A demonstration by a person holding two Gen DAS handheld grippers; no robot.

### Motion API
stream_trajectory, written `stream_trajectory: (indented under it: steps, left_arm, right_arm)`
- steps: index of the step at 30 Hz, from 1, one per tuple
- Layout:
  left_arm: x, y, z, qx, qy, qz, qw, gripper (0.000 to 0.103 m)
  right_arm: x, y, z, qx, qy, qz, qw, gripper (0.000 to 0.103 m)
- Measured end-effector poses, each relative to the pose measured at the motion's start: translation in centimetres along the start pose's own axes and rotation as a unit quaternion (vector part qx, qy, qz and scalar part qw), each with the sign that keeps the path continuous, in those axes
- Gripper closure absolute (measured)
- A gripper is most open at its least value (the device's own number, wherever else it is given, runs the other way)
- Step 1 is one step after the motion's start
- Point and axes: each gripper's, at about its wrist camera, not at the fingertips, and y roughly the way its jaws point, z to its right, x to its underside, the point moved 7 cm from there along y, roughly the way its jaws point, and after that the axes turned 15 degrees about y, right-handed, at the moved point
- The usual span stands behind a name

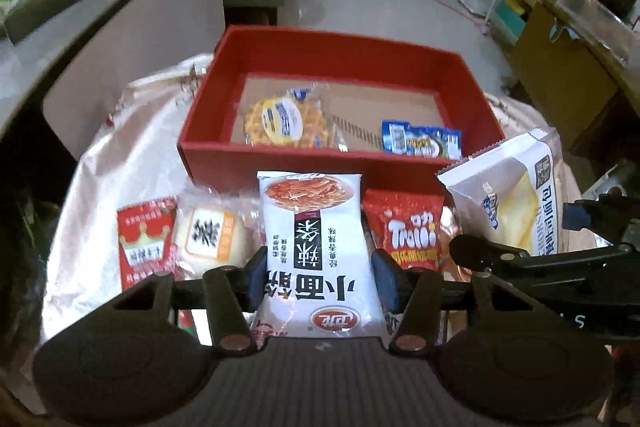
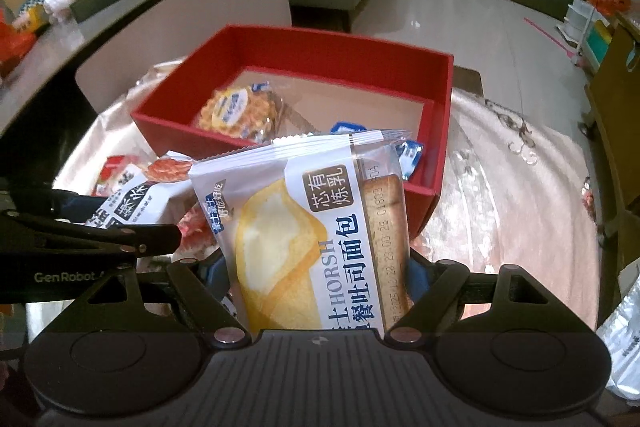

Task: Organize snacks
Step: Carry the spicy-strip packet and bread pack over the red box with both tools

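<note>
In the left wrist view, the left gripper [image 1: 318, 281] has its two blue pads pressed on the sides of a white spicy-strip packet [image 1: 316, 251], so it has a firm hold on it with the jaws squeezed in close. The packet points toward a red box [image 1: 280, 163] that sits on a shiny pale cloth [image 1: 104, 187]. Inside the box lie a waffle in a clear wrapper [image 1: 286, 123] and a small blue packet [image 1: 420, 143]. On the cloth just in front of the box lie a red crown packet [image 1: 146, 239], a round bun [image 1: 212, 237] and a red Trolli bag [image 1: 404, 227]. At the right, the bread packet [image 1: 508, 199] is held up. In the right wrist view, the right gripper [image 2: 316, 279] holds that white bread packet [image 2: 316, 227] between its blue pads, with the jaws about half way open around it. The red box [image 2: 176, 127] is just behind it, with the waffle [image 2: 240, 115] and the blue packet [image 2: 410, 153] inside. The spicy-strip packet [image 2: 132, 205] shows at the left.
</note>
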Motion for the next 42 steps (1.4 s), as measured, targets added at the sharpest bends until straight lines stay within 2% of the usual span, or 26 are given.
stream_trajectory:
  steps: [19,29,42]
  left_arm:
    - [-3.2,-2.0,-0.8,-0.035,0.007,0.069,0.997,0.057]
    - [-6.3,-3.1,-1.4,-0.055,0.003,0.112,0.9922,0.058]
    - [-9.9,-1.5,-2.3,-0.061,-0.013,0.128,0.9898,0.058]
  right_arm:
    - [-2.8,-1.7,-0.1,-0.017,0.023,0.049,0.998,0.018]
    - [-5.5,-2.6,0.1,-0.022,0.049,0.091,0.994,0.018]
    - [-8.7,-2.0,1.1,-0.022,0.085,0.123,0.988,0.018]
